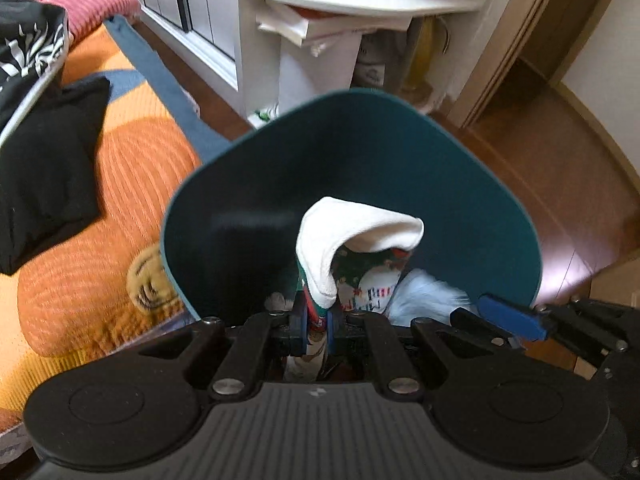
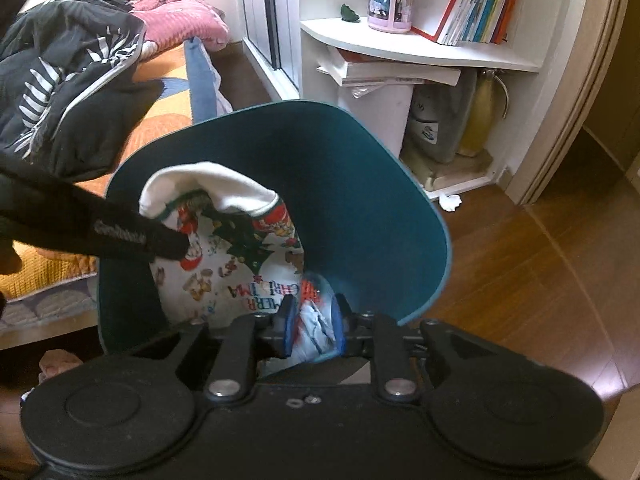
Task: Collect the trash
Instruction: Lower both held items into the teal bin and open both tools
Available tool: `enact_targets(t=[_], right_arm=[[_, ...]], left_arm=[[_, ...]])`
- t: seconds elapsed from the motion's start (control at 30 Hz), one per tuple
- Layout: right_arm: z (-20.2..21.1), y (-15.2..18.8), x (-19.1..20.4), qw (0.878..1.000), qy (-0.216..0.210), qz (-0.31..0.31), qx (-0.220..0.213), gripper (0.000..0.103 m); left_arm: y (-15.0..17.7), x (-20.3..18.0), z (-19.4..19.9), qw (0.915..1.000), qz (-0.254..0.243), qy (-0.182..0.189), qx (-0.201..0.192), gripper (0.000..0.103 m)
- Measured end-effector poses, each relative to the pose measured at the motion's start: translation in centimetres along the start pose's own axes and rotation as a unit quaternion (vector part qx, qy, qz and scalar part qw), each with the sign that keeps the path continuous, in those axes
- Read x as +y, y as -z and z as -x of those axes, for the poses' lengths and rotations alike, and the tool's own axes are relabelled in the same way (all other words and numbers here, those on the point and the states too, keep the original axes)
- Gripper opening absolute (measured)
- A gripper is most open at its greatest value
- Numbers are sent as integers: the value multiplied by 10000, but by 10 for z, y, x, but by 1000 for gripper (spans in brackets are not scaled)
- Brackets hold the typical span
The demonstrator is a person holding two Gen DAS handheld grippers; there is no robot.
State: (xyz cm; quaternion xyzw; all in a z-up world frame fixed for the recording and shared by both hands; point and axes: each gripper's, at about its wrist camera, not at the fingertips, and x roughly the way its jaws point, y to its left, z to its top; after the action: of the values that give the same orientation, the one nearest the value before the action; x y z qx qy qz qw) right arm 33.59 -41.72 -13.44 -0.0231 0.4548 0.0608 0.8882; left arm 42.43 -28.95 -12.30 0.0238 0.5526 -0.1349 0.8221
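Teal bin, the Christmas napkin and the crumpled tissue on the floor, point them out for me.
Teal bin [image 2: 360,184]: right wrist view, on its inner back wall.
Christmas napkin [image 2: 240,272]: right wrist view, on the printed face, near the green tree.
Crumpled tissue [image 2: 449,202]: right wrist view, middle of the white wad by the shelf foot.

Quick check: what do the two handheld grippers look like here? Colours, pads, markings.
Both are matte black plastic with scissor-like linkage arms on silver pivot pins and round discs at either side of a ribbed body. The left gripper and right gripper have blue finger pads. A black finger of the left one carries small white lettering, unreadable.
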Motion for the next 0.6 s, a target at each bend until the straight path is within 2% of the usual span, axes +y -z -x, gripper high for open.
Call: enact_targets(t=[0.23,0.4,0.6], right_arm=[[14,1,-1,9996,-206,-155,-139,27],[33,1,3,9989,-301,-198,-284,32],[64,-4,13,9972,-485,-222,-520,34]], left_arm=[[9,0,3,10000,-19,11,89,15],[15,2,25,10000,18,6,-80,50],[24,10,60,9995,30,0,-312,50]])
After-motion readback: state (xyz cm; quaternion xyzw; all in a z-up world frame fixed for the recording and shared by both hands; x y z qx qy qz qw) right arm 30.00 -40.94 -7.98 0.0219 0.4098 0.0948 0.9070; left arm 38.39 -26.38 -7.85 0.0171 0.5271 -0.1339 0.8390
